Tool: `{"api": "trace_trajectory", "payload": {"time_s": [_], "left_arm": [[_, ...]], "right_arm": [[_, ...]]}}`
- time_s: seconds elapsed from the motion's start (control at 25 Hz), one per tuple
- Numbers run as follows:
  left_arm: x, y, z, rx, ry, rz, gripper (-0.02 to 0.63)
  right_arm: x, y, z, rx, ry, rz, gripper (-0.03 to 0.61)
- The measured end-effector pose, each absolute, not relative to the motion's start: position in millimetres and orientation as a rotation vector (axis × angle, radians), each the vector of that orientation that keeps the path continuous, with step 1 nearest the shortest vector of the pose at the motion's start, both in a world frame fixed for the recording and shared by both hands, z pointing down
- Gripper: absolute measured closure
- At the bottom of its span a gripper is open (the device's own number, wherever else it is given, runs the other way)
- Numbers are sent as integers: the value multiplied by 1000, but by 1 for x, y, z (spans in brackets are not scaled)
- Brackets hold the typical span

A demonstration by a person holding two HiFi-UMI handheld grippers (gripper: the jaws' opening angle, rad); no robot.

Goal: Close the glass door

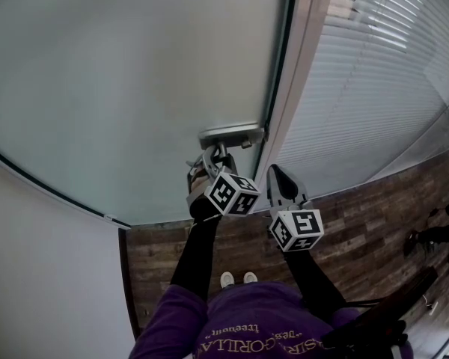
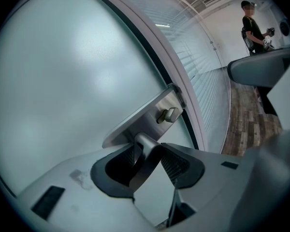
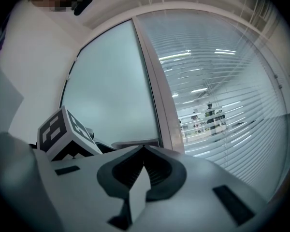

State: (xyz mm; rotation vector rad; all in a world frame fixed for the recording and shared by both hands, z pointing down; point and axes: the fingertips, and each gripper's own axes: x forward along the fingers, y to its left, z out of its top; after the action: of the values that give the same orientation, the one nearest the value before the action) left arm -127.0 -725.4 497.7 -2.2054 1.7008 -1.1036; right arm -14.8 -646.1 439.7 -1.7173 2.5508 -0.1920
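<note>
The frosted glass door fills the upper left of the head view, its edge close against the pale door frame. A metal lock plate sits at the door's edge, with a small turn knob and a lever handle. My left gripper is shut on that handle, and in the left gripper view the lever runs between its pads. Just to its right hangs my right gripper, its jaws pressed together on nothing, a little short of the frame.
Right of the frame is a glass wall with white blinds. A white wall closes the left side. Underfoot is a wood plank floor. Another person stands far off along the corridor.
</note>
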Motion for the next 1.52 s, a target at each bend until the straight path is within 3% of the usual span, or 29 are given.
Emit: {"api": "trace_trajectory", "payload": {"time_s": [1.52], "left_arm": [[-127, -724, 497, -1967, 1492, -1358, 454]], "right_arm": [[-9, -635, 431, -1702, 2536, -176, 581]]}}
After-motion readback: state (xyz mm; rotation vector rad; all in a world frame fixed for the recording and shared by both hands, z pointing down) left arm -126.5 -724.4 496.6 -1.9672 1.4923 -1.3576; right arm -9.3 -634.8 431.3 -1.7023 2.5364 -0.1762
